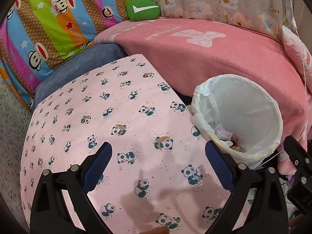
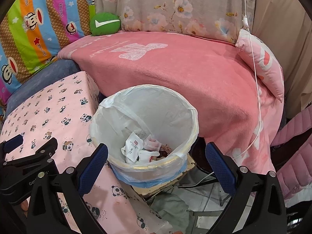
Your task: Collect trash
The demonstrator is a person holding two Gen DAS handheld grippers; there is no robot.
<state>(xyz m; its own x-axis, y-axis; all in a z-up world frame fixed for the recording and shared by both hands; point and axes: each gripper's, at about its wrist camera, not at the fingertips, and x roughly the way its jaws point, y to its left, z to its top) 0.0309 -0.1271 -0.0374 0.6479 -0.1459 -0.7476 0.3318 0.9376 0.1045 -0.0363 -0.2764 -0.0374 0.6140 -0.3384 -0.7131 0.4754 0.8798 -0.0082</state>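
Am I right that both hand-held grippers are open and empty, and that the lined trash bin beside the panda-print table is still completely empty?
Not quite. The left hand-held gripper and the right hand-held gripper are open and empty, and the lined trash bin is beside the panda-print table, but it is not empty: the right wrist view shows crumpled white wrappers at its bottom.

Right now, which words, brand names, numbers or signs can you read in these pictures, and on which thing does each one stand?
"Paul Frank": repeated on the rainbow-striped monkey-print quilt.
"Captain &": on the monkey's hat, same quilt; the rest is too small to read.
White check mark, no words: on the round green plush cushion.
Red logo and print on the white paper packet in the lined trash bin: too small to read.
Faded lettering on the pink blanket: unreadable.
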